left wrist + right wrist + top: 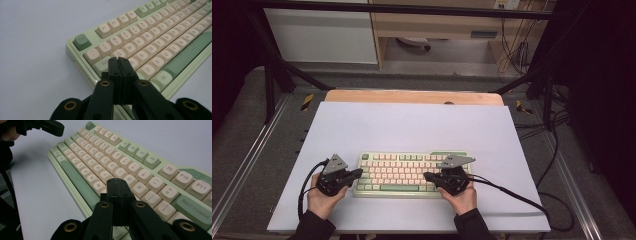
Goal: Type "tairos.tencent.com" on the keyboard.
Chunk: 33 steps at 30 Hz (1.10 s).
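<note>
A pale green keyboard (407,174) with cream and green keys lies on the white mat, near its front edge. My left gripper (359,172) hovers over the keyboard's left end, shut with nothing between its jaws. In the left gripper view the keyboard (150,40) runs off to the upper right and the shut tips (119,59) hang above the Tab and A keys. My right gripper (427,176) sits over the right half, also shut and empty. In the right gripper view the keyboard (120,162) stretches away and the tips (115,180) hang above the keys near M and L.
The white mat (412,125) covers a wooden table whose bare strip (412,96) shows at the back. A black cable (522,200) trails from the right gripper across the mat to the right. Metal frame rails flank the table. In the right gripper view the left gripper (47,127) shows at upper left.
</note>
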{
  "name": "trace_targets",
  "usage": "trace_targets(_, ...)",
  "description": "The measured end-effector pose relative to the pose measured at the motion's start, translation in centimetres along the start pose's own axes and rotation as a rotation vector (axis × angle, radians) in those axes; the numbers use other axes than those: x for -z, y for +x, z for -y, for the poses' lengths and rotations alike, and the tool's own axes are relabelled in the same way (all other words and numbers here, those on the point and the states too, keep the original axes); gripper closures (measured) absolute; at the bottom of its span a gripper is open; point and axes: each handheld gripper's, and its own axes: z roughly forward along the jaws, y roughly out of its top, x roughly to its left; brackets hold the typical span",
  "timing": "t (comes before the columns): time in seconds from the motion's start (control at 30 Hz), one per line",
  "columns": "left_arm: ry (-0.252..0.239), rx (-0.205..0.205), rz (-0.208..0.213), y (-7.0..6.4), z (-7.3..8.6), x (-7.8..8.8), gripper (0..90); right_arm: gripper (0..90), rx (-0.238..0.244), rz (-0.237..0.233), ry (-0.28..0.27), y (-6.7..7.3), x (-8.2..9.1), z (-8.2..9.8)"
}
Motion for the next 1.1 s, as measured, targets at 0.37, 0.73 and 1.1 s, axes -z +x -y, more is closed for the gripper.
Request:
trace_targets(0.37, -0.002, 0.008, -0.001, 0.2, 0.1, 0.1, 88.9, 90.0, 0.009, -0.021, 0.016, 1.1, -2.2, -0.6)
trace_targets(0.73, 0.000, 0.011, -0.001, 0.3, 0.2, 0.0, 88.9, 90.0, 0.026, -0.035, 0.032, 2.3, -4.4, -1.2)
trace_targets(1.1, -0.001, 0.011, -0.002, 0.3, 0.2, 0.0, 88.9, 90.0, 0.029, -0.037, 0.054, 2.7, -5.7, -1.0)
